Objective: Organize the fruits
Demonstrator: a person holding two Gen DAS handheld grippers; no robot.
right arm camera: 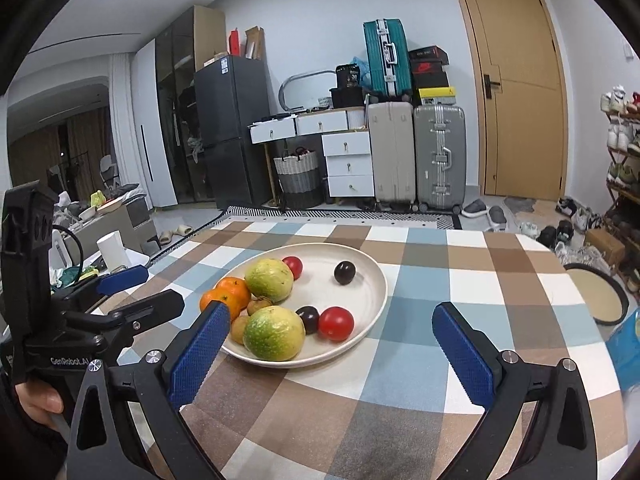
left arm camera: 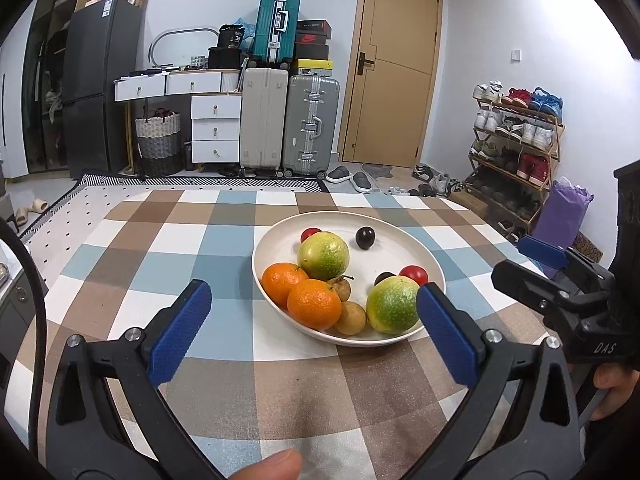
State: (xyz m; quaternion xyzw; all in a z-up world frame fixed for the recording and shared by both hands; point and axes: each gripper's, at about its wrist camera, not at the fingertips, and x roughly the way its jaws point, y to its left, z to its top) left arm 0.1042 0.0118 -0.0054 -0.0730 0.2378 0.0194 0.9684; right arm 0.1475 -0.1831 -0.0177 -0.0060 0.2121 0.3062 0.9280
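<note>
A white plate (left arm camera: 280, 236) (right arm camera: 364, 280) on the checked tablecloth holds two oranges (left arm camera: 314, 308) (right arm camera: 232, 290), two green-yellow fruits (left arm camera: 323, 254) (right arm camera: 274, 332), two red tomatoes (left arm camera: 414, 274) (right arm camera: 336, 322), two dark plums (left arm camera: 365, 237) (right arm camera: 345, 272) and small brown longans (left arm camera: 351, 317) (right arm camera: 259, 305). My left gripper (left arm camera: 312, 292) stands open at the plate's near edge with nothing held, and shows at the left of the right wrist view (right arm camera: 140, 292). My right gripper (right arm camera: 331, 312) is open and empty just before the plate, and shows at the right of the left wrist view (left arm camera: 520, 260).
The table (left arm camera: 224, 384) (right arm camera: 460, 280) carries a blue, brown and white checked cloth. A round tray (right arm camera: 596, 296) and a blue object (right arm camera: 624, 344) lie past its right edge. Suitcases (left arm camera: 288, 120), drawers, a door and a shoe rack (left arm camera: 516, 144) stand beyond.
</note>
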